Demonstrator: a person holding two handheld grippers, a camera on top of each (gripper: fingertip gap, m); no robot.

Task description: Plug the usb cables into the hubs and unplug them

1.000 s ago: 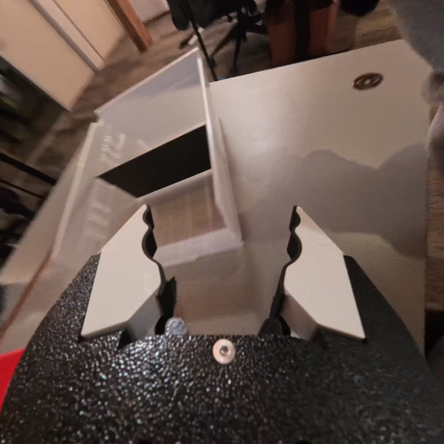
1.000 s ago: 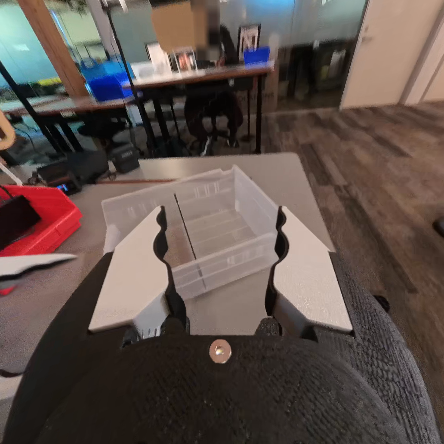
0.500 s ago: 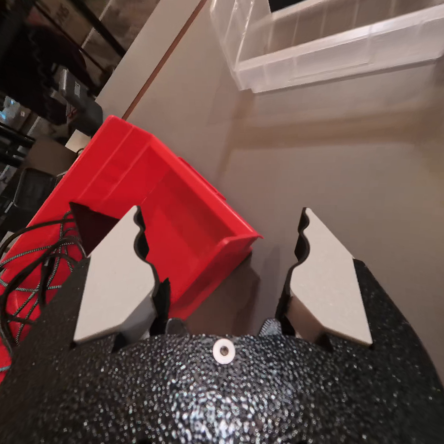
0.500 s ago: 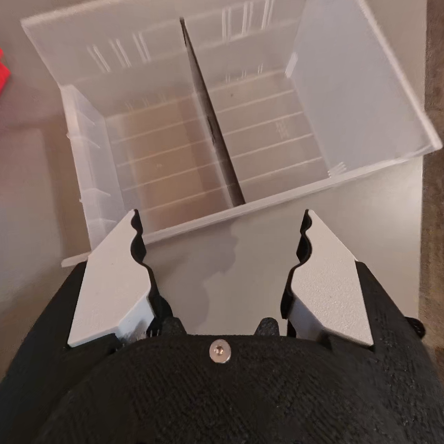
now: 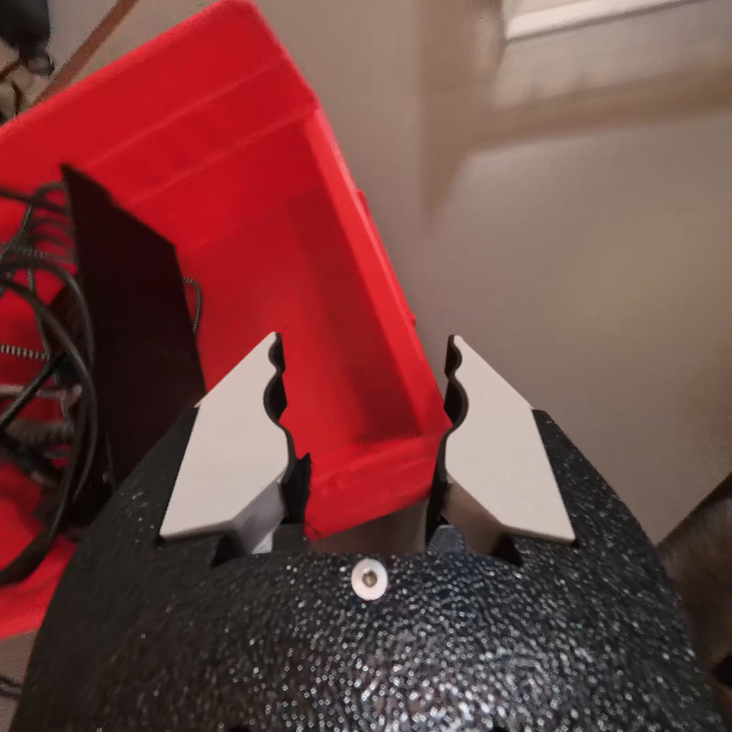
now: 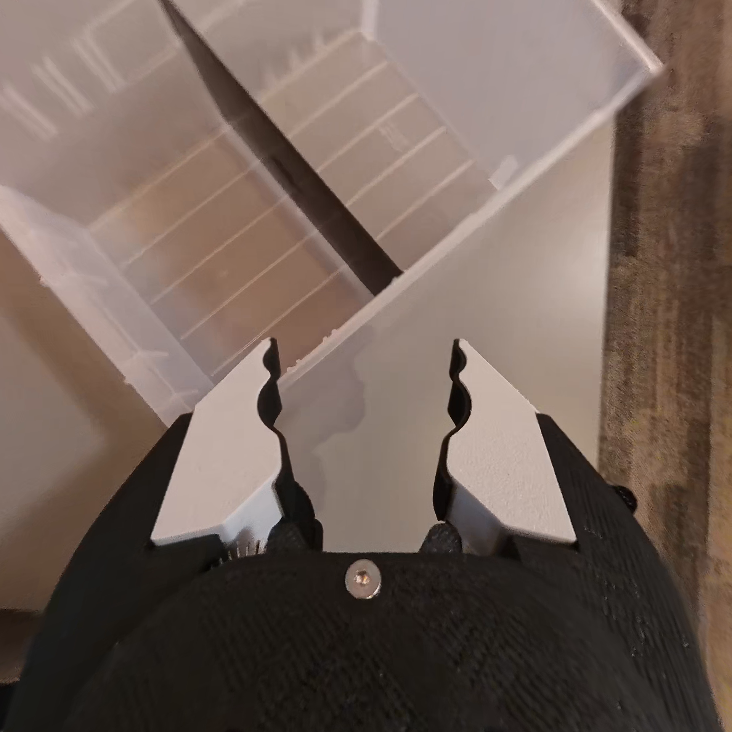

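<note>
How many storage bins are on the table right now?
2: a red bin holding black cables under the left tool, and a clear divided bin ahead of the right tool. Others may sit off-frame.

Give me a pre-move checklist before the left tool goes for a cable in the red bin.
1. Left tool open and empty: ok, jaws apart with nothing between them.
2. Right tool open and empty: ok.
3. Cables in view: ok, a black tangle lies in the red bin, left of its black divider.
4. Left tool lined up with the cables: not ok, it points into the bin's empty compartment right of the divider.
5. A single plug picked out to grasp: cannot tell, the tangle is blurred and partly cut off.
6. Hubs located: cannot tell; the clear bin under the right tool shows empty compartments.
</note>
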